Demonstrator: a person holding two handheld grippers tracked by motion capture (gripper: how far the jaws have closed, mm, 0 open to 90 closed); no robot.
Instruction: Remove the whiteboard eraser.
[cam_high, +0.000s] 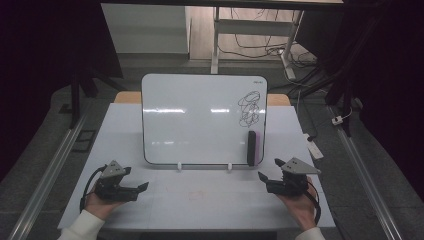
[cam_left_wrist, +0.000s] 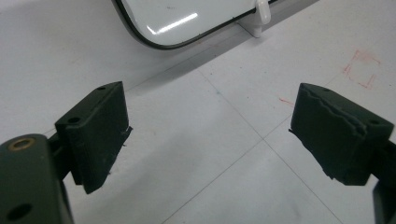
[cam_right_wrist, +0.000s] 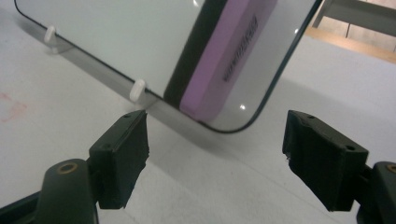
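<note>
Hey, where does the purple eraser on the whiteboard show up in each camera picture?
High view: the eraser stands at the whiteboard's lower right.
Left gripper view: not in this picture.
Right gripper view: the eraser is at top centre.
Shared landmark: the whiteboard's black-rimmed bottom edge with its white clips.

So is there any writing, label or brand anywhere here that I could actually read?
Nothing can be read.
Print on the purple eraser: a dark line of letters along its side, too blurred to read.
Small mark in the whiteboard top right corner: too small to read.
Black scribble on the whiteboard: loops, not words.
Red marks on the table: a rough sketch, not letters.
</note>
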